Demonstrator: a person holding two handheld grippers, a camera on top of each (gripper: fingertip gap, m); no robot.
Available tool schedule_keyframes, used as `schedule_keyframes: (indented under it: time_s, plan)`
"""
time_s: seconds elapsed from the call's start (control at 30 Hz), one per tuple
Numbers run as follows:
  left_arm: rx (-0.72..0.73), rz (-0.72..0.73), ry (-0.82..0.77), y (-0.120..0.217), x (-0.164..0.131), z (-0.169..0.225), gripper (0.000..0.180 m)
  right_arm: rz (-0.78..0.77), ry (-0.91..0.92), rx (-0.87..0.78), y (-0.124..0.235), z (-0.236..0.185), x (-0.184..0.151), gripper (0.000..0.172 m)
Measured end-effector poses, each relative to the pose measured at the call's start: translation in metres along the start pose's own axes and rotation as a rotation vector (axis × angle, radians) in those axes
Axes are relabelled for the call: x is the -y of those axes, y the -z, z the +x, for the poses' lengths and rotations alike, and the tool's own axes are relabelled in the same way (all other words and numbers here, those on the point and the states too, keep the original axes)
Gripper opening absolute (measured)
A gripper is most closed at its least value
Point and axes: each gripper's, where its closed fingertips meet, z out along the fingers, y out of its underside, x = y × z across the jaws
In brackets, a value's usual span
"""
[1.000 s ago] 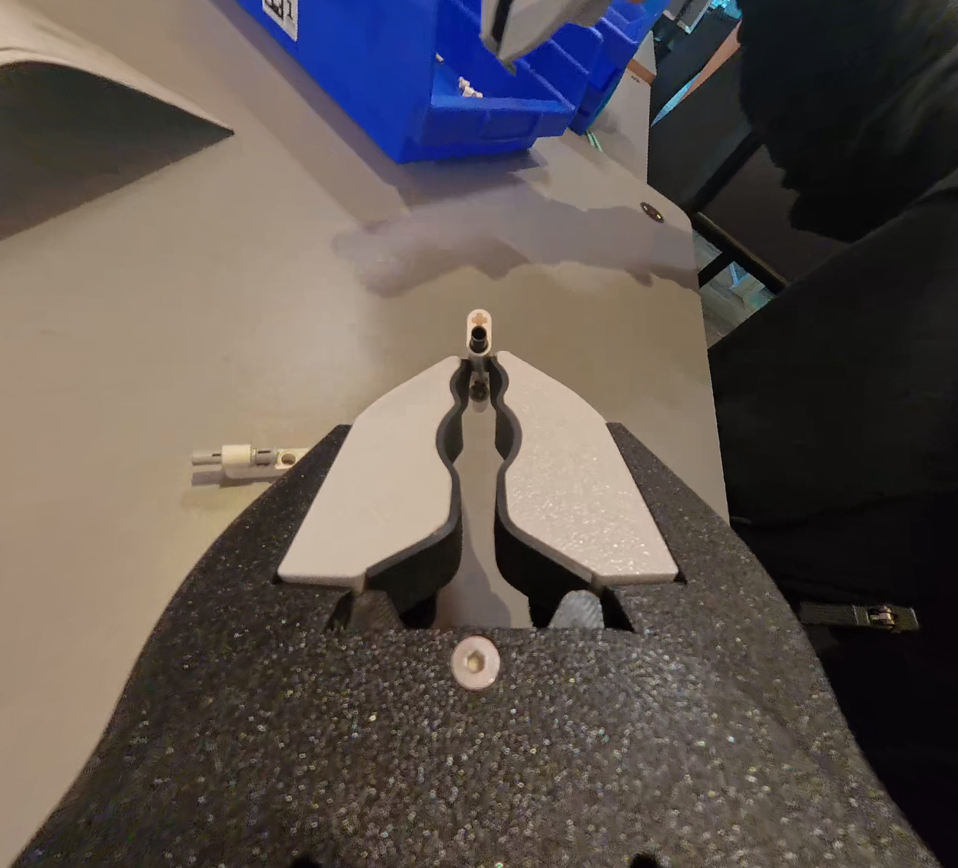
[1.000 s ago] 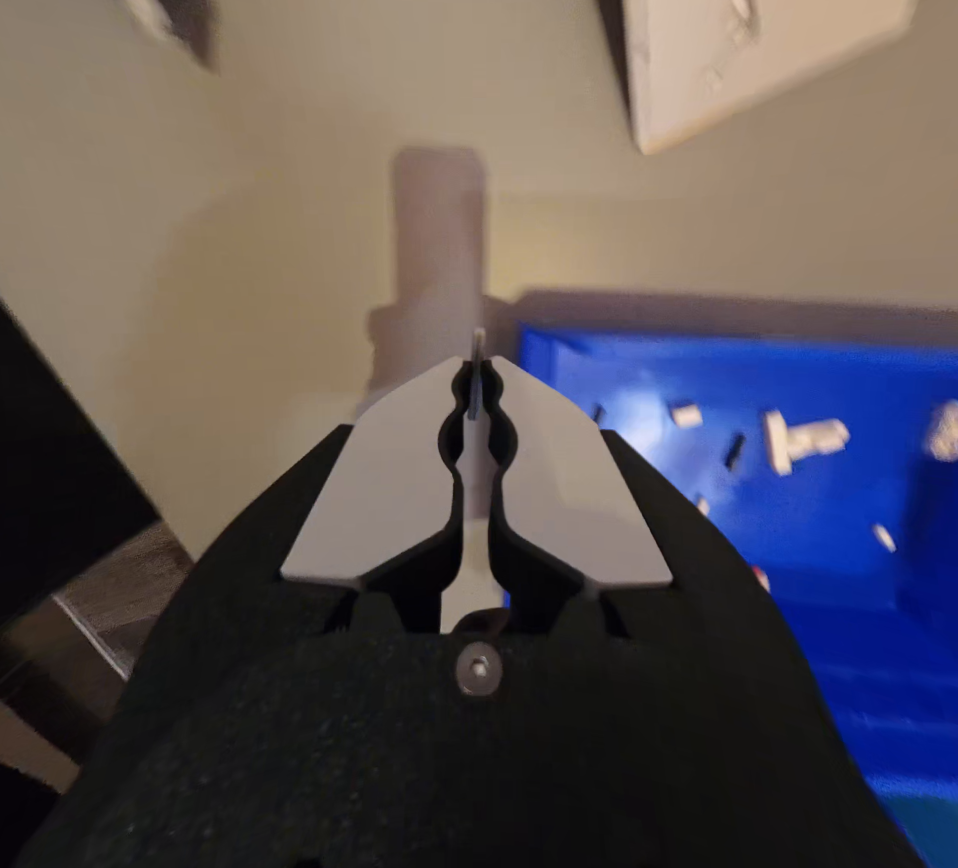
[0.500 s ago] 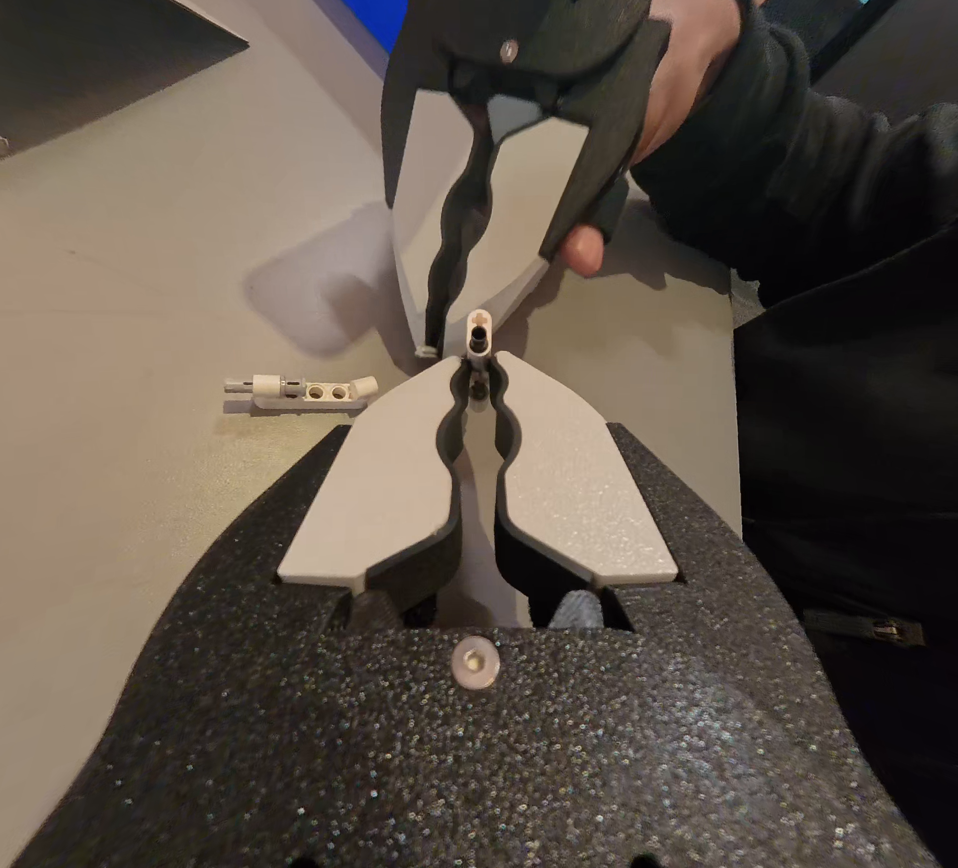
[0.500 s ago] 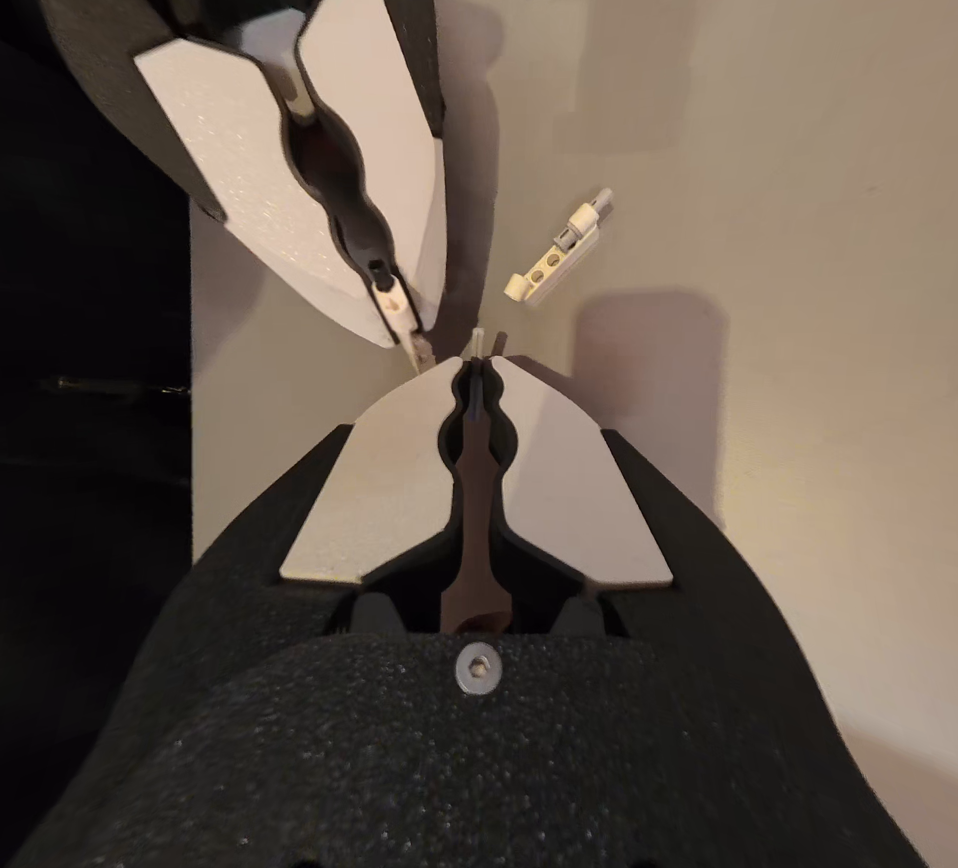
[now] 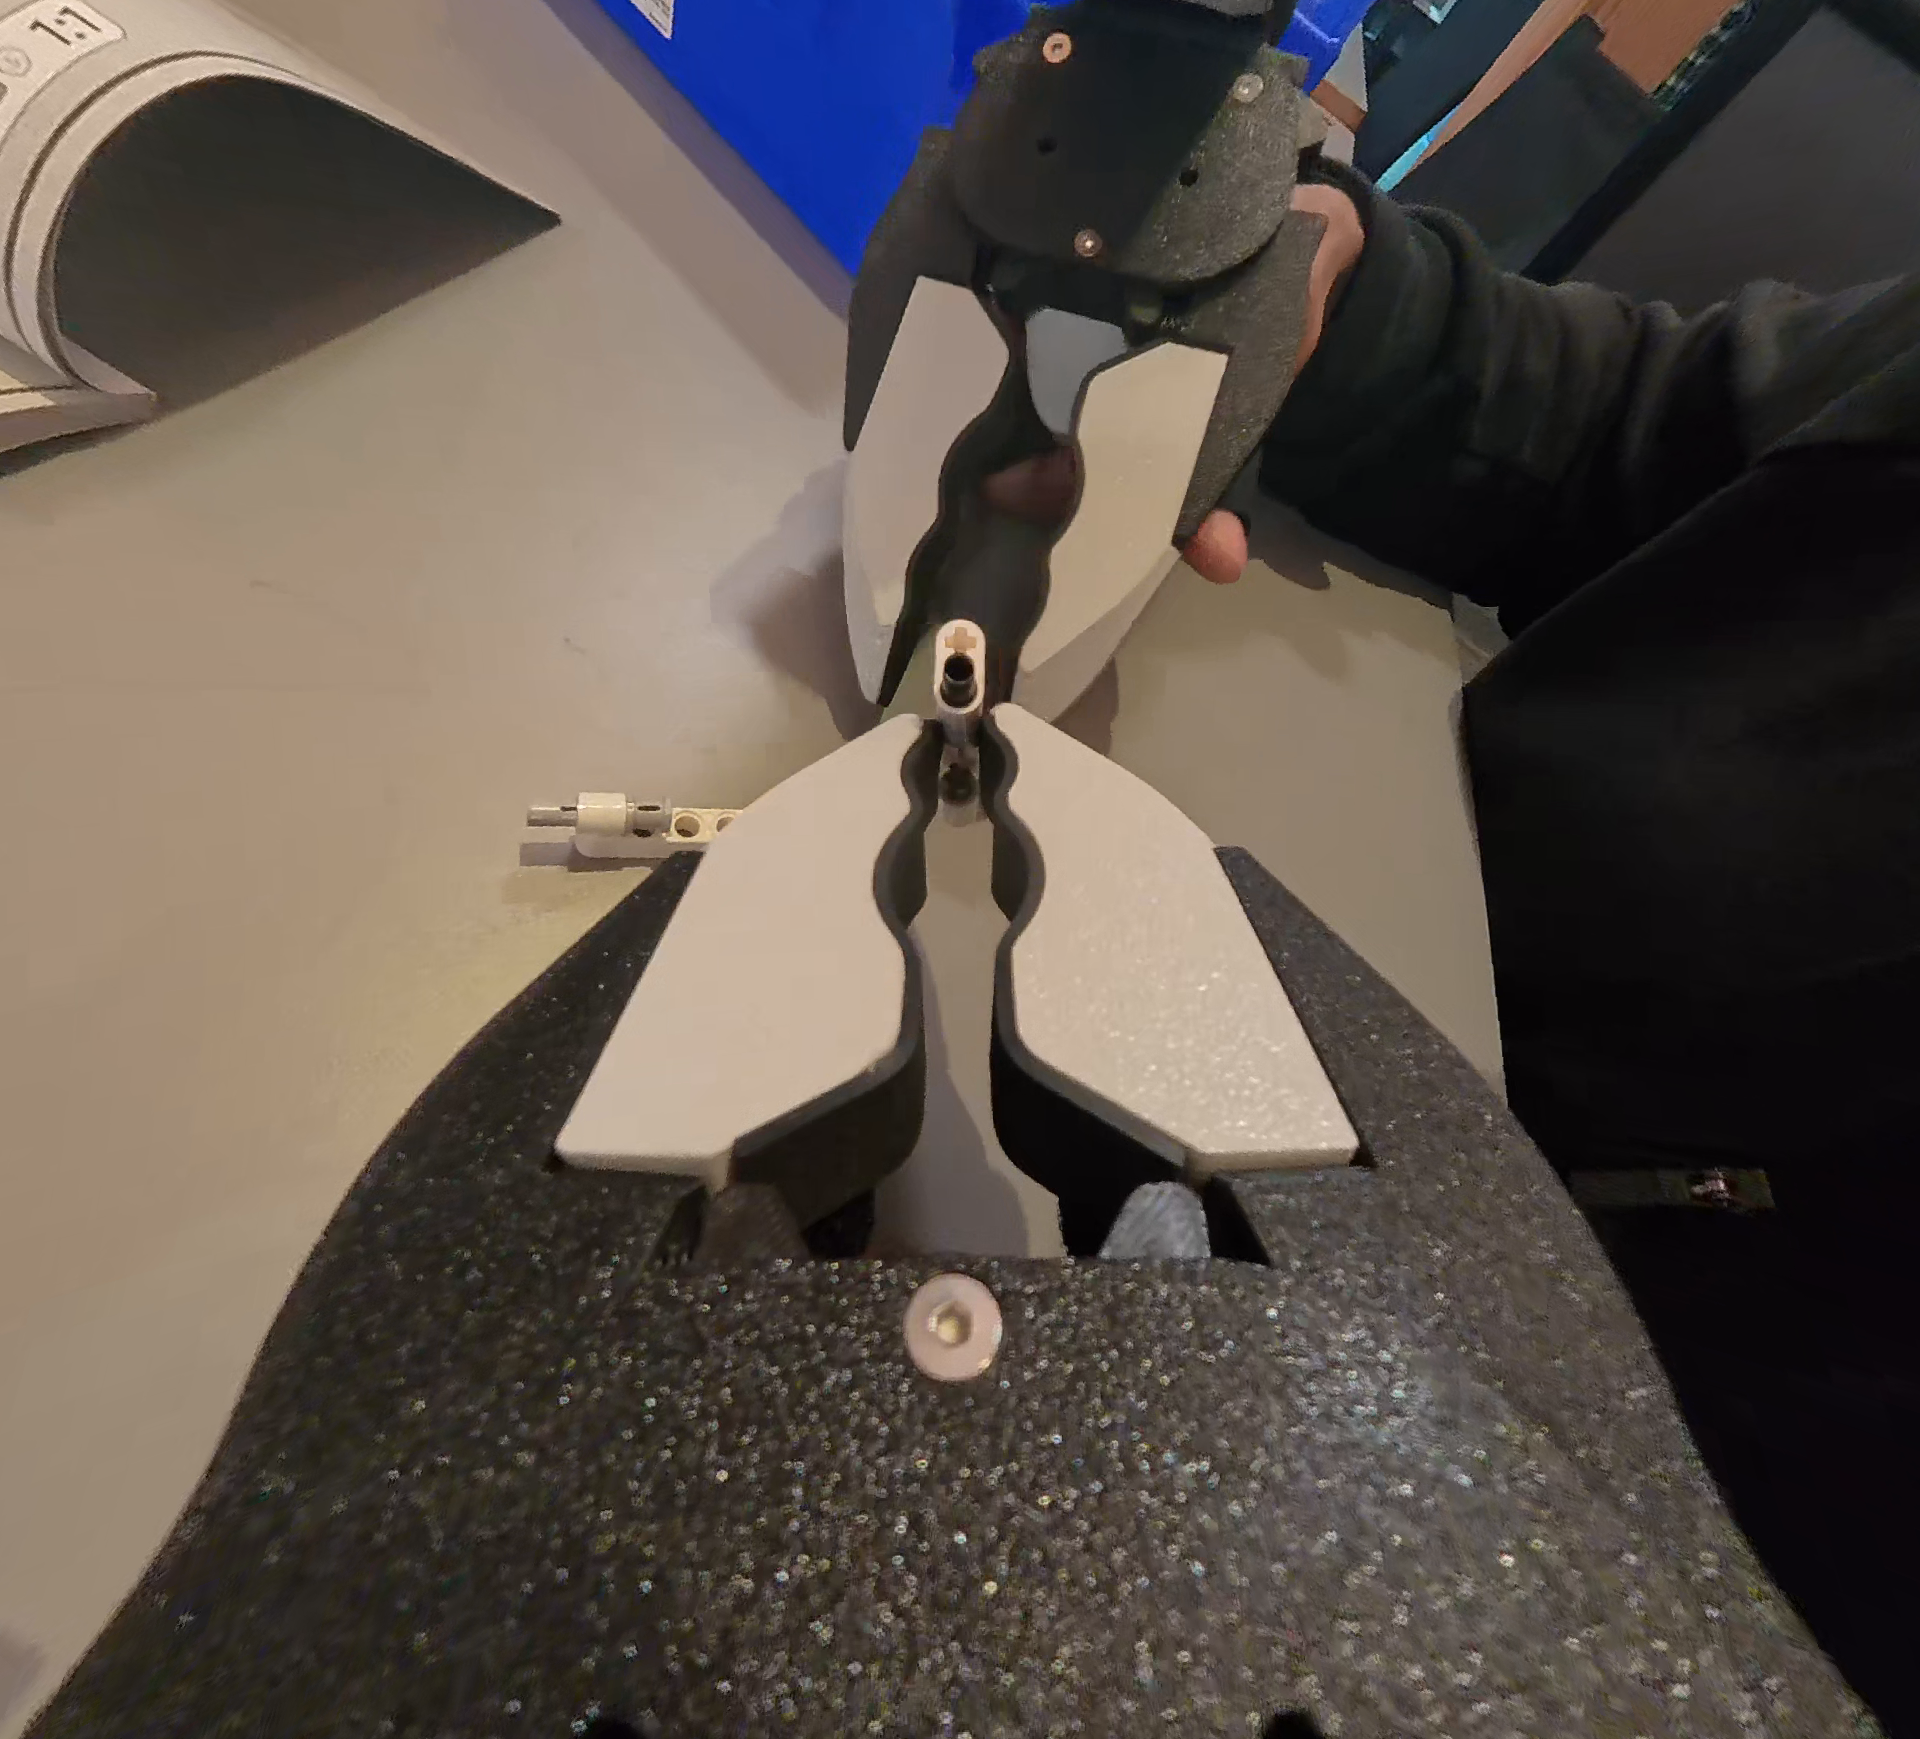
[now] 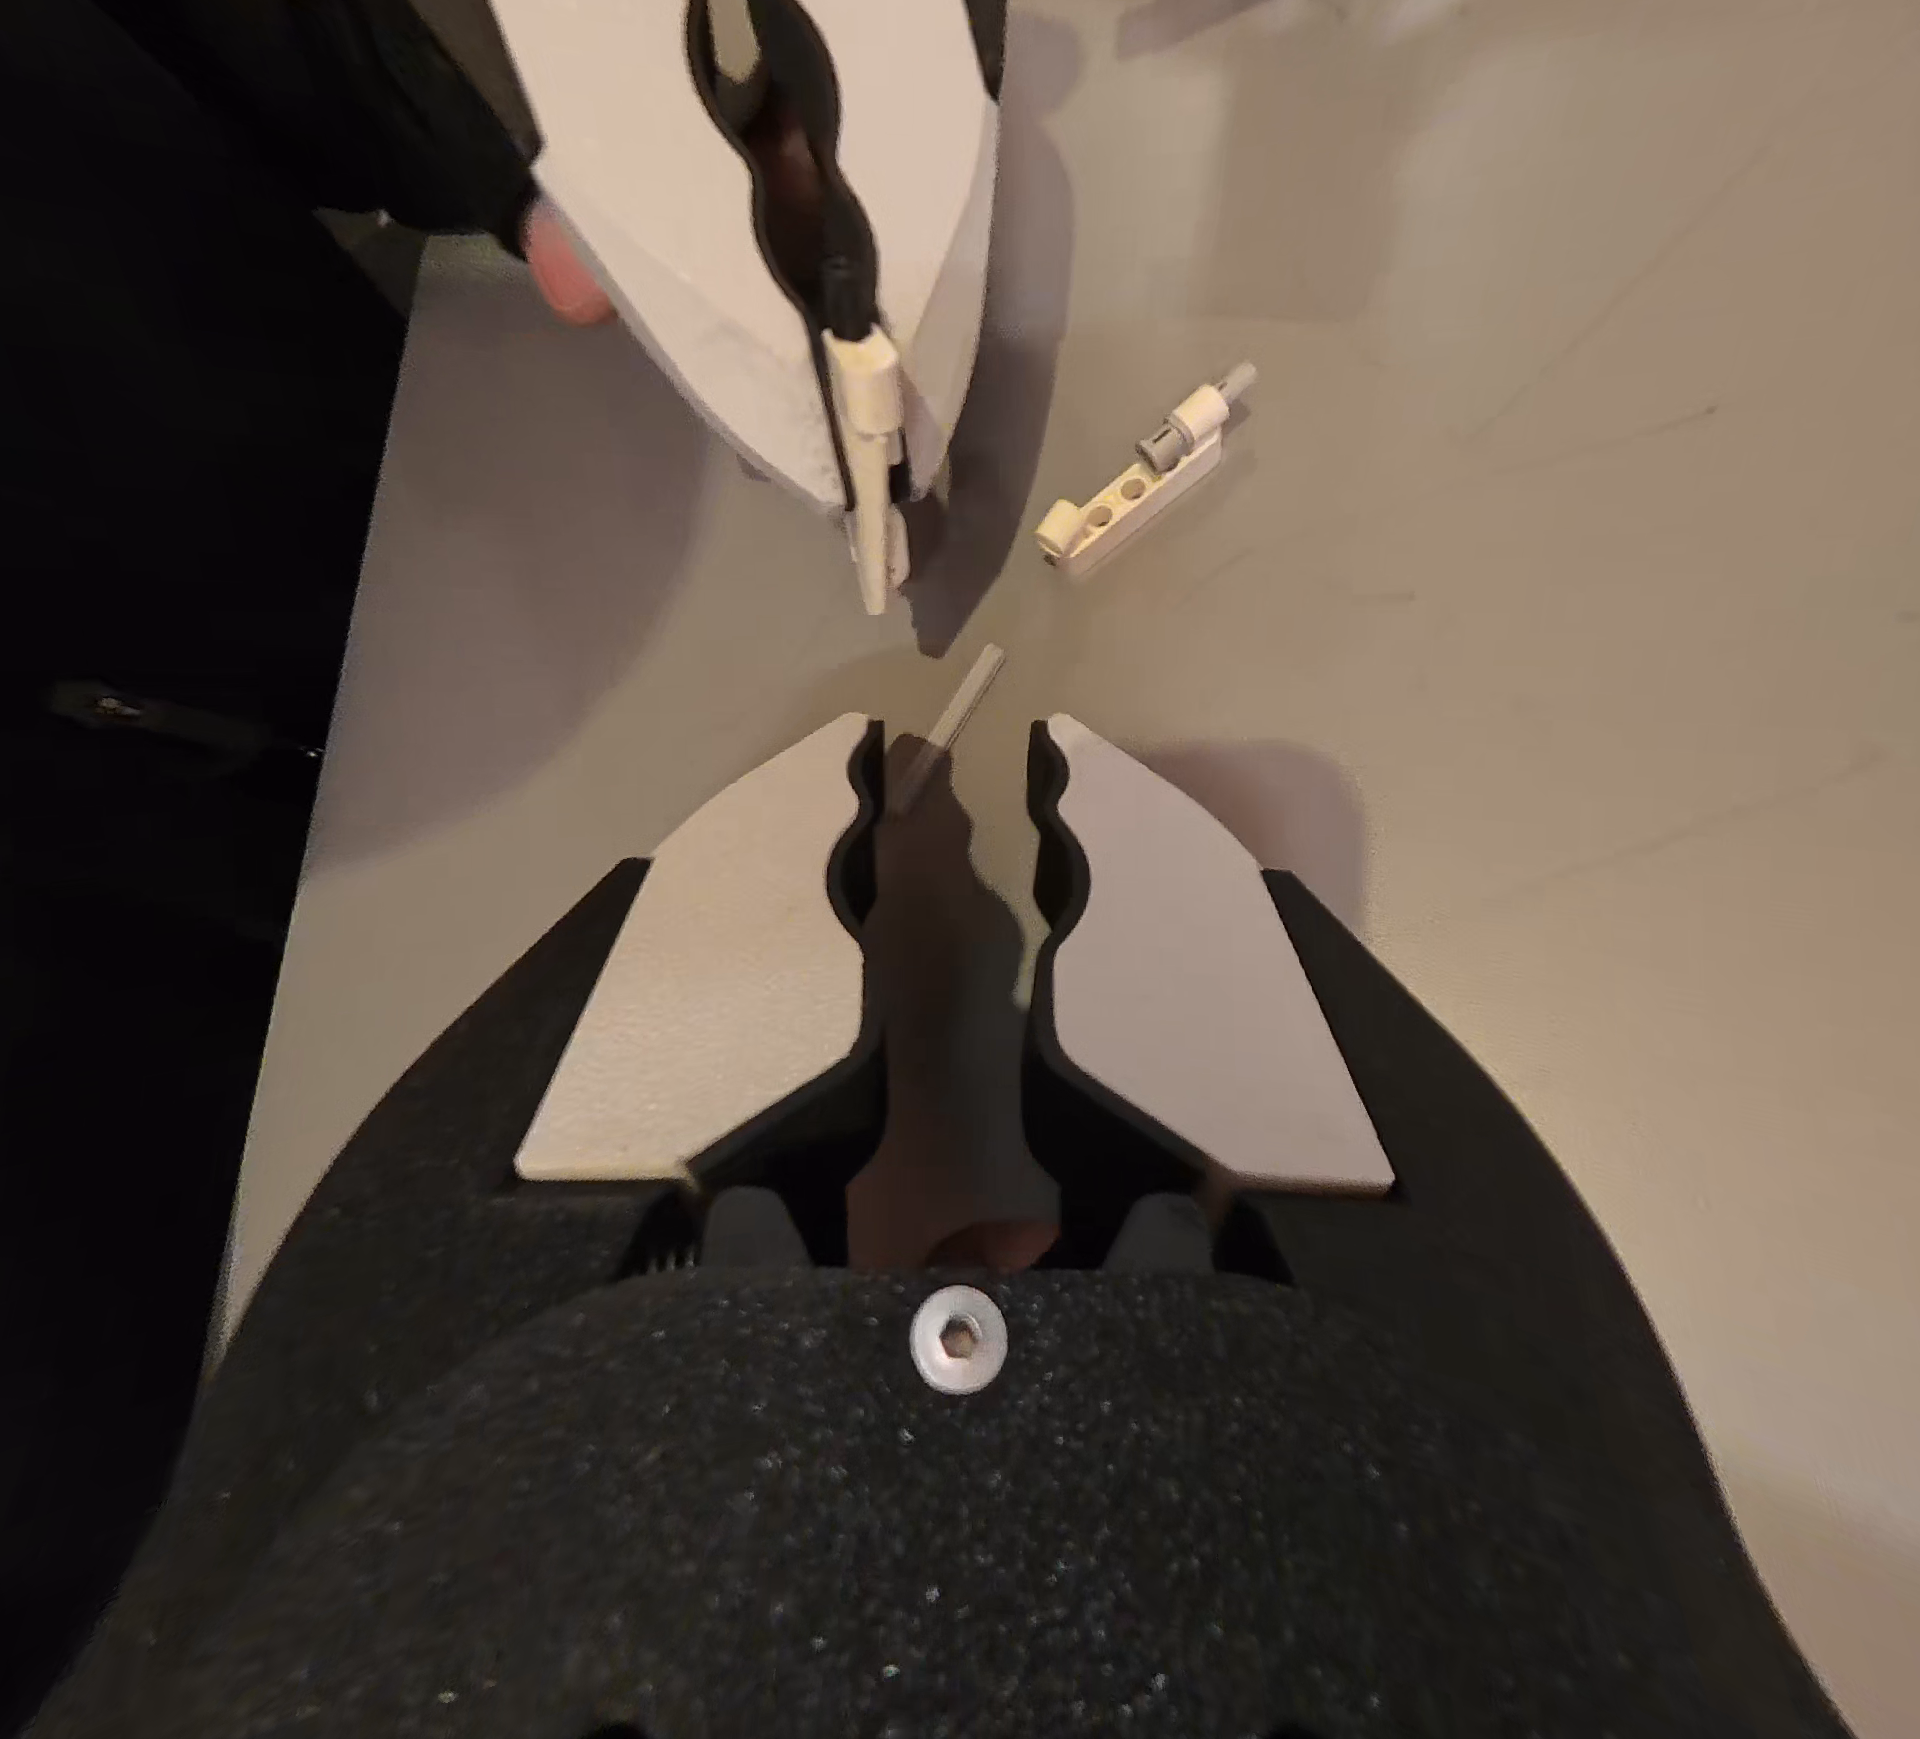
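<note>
Right gripper has spread open (grey rod loose); left gripper still pinches white connector.

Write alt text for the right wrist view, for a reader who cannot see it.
The right gripper stands open over a beige table, with a thin grey rod lying loose between its fingertips. Opposite it, the left gripper is clamped on a white beam piece, and a second white beam assembly lies on the table nearby.
</note>
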Motion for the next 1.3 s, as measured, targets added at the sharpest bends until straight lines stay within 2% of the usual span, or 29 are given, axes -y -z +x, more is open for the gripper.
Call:
schedule_keyframes:
  time_s: [0.23,0.37,0.53,0.77,1.0,1.17,1.3]
  plan:
    - [-0.025,0.058,-0.078,0.001,0.008,0.008,0.007,0.249,0.047,0.045,0.006,-0.019,0.032,0.029]
    - [-0.056,0.066,-0.119,-0.001,0.008,0.016,0.007,0.301,0.061,0.018,0.005,-0.022,0.042,0.026]
    - [-0.067,0.052,-0.118,-0.002,0.006,0.017,0.008,0.258,0.079,0.008,0.004,-0.025,0.036,0.008]
    - [-0.042,0.074,-0.120,0.000,0.010,0.014,0.015,0.143,0.076,-0.004,0.007,-0.023,0.022,0.008]
    - [-0.074,0.026,-0.190,-0.004,0.001,0.024,0.009,0.051,0.118,-0.002,0.002,-0.029,0.011,0.008]
    - [-0.069,0.020,-0.182,-0.004,0.001,0.023,0.008,0.046,0.132,-0.015,0.002,-0.028,0.010,0.008]
    - [-0.061,0.030,-0.128,-0.003,0.003,0.018,0.007,0.123,0.121,-0.046,0.004,-0.024,0.021,0.011]
